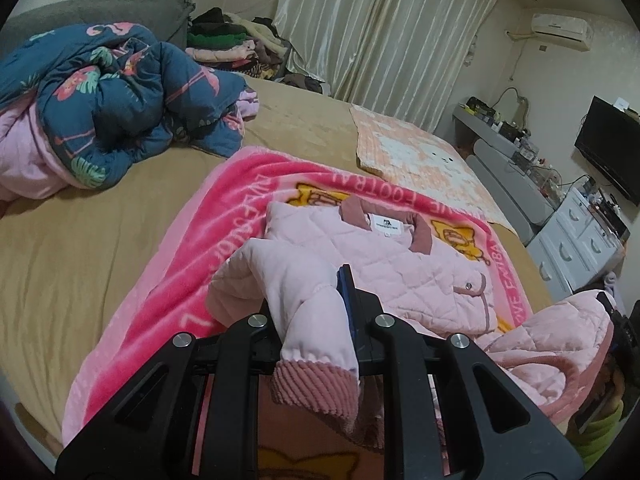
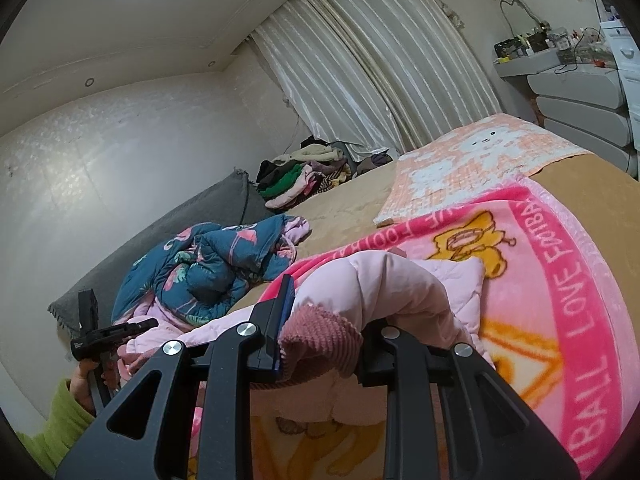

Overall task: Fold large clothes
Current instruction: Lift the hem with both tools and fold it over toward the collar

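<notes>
1. The pink quilted jacket [image 1: 404, 276] lies on a bright pink cartoon blanket [image 1: 168, 276] spread over the near part of the bed [image 1: 80, 248], with its collar [image 1: 356, 214] toward the far side and a white label showing inside it.
2. The left gripper [image 1: 316, 312] is clamped on one sleeve [image 1: 308, 304] of the jacket. The sleeve is lifted off the blanket and its ribbed dusty-rose cuff [image 1: 316, 388] hangs down between the black fingers toward the camera.
3. The right gripper [image 2: 320, 328] is closed on the other sleeve [image 2: 380, 280]. Its ribbed cuff [image 2: 320, 340] is bunched in the jaws, and the sleeve arches up and away over the blanket.
4. From the right wrist view, the left tool shows at the near left, held by a hand [image 2: 86, 384] with a lime-green cuff.
5. A blue flamingo-print quilt [image 1: 104, 100] with a pink lining is heaped at the far left of the bed, well apart from the jacket.
6. A peach and white checked mat [image 1: 416, 156] lies beyond the blanket on the right, its near edge touching or overlapping the blanket's far edge.
7. A pile of folded clothes [image 1: 236, 44] sits at the far end of the bed, in front of pale striped curtains [image 1: 380, 28].
8. A grey dresser [image 1: 508, 176] crowded with small items and a dark screen [image 1: 608, 148] stand along the right wall.
</notes>
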`<state>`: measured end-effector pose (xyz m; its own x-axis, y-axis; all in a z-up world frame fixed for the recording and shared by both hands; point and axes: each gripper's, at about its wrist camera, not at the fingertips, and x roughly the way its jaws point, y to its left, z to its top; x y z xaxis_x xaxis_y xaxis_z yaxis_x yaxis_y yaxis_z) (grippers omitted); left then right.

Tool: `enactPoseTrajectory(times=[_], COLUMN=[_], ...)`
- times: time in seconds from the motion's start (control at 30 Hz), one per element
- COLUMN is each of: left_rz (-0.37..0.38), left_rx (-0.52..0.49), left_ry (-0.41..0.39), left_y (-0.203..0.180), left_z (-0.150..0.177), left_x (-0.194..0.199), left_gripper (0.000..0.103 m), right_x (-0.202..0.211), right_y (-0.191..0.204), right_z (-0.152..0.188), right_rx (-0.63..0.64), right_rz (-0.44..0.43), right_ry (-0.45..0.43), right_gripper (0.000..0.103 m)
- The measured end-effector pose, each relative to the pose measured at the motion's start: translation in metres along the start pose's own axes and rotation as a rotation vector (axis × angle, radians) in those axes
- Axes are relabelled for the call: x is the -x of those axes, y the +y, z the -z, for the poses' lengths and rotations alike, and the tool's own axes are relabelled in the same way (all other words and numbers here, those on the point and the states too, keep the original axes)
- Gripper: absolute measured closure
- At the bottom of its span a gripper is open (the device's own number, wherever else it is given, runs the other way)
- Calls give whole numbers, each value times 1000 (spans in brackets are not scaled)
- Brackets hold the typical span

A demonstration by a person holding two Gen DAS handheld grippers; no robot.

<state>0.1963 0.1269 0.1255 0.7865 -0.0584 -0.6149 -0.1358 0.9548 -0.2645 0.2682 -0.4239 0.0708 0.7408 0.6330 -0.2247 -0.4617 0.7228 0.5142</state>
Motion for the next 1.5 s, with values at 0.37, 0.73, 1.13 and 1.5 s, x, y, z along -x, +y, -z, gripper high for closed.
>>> enactPoseTrajectory(times=[0.37,0.73,1.13,1.5], left_rz=[-33,-53,-48,50], left_rx=[-31,-43,-35,67], left_ry=[-12,-5,9,6], left_y=[-6,-7,-1,12], left_z=[-18,-32,-43,-52], left_x=[-23,-51,-81,-96], left_gripper=[92,90,87,60], right_x=[-23,-51,-87,-130], right_y=[-19,-41,-60,-78], right_z=[-11,-20,-28,-23], right_rx=[-26,-83,-125,-117], right_rz=[38,63,154,297], right_ry=[9,37,110,175], right_gripper=[80,80,80,79])
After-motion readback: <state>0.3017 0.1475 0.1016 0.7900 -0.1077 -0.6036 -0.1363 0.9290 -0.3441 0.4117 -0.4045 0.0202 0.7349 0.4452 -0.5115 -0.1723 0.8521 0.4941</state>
